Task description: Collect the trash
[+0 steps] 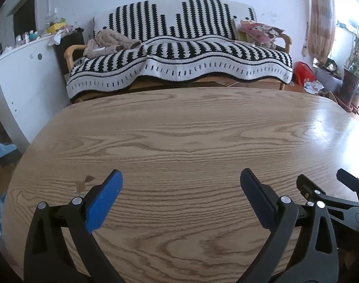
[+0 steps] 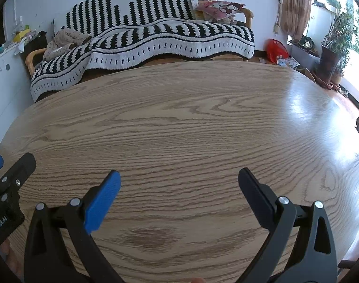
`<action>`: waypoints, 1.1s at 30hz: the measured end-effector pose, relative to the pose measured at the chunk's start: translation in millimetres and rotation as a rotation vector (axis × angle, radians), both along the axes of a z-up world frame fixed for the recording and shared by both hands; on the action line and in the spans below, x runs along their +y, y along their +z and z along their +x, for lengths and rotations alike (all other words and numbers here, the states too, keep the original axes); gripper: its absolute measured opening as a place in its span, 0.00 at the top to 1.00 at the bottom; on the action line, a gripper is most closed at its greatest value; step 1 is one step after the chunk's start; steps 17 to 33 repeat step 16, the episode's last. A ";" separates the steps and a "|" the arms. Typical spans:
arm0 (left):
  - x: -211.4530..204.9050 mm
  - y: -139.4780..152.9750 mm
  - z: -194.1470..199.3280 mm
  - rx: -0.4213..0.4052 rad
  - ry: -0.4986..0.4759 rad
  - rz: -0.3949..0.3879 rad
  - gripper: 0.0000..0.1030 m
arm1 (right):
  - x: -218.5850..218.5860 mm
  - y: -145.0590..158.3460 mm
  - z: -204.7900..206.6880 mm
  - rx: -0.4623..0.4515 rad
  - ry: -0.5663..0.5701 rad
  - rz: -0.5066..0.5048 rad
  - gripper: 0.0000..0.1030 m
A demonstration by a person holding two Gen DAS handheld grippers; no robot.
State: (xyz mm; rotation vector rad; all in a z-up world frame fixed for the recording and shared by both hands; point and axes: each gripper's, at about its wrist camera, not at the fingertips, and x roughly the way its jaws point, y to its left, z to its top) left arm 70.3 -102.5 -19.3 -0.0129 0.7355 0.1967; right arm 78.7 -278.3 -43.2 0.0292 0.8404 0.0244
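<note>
My left gripper (image 1: 181, 174) hangs open over the bare wooden table (image 1: 179, 129), nothing between its blue pads. My right gripper (image 2: 179, 174) is open too, low over the same table (image 2: 179, 118), and holds nothing. The two sit side by side: the right gripper (image 1: 322, 176) shows at the lower right of the left wrist view, the left gripper (image 2: 11, 162) at the left edge of the right wrist view. Paper scraps (image 2: 286, 62) lie on the floor beyond the table's far right corner, beside a red bag (image 2: 276, 49). Neither view shows any trash on the tabletop.
A sofa under a black-and-white striped blanket (image 1: 179, 54) stands behind the table, with clothes and a pink cushion (image 1: 262, 31) on it. A white cabinet (image 1: 26, 75) is at the left, potted plants (image 2: 337, 37) at the right. A small brown stain (image 1: 86, 180) marks the table.
</note>
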 end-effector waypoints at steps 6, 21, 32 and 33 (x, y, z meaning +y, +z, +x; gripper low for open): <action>-0.4 -1.8 -1.7 0.010 -0.007 -0.018 0.06 | 0.4 -1.0 0.3 -0.002 0.003 0.000 0.07; -8.8 -5.0 -1.2 0.015 -0.028 0.000 0.06 | -1.3 -1.2 1.1 -0.002 0.002 0.000 0.07; -8.8 -5.0 -1.2 0.015 -0.028 0.000 0.06 | -1.3 -1.2 1.1 -0.002 0.002 0.000 0.07; -8.8 -5.0 -1.2 0.015 -0.028 0.000 0.06 | -1.3 -1.2 1.1 -0.002 0.002 0.000 0.07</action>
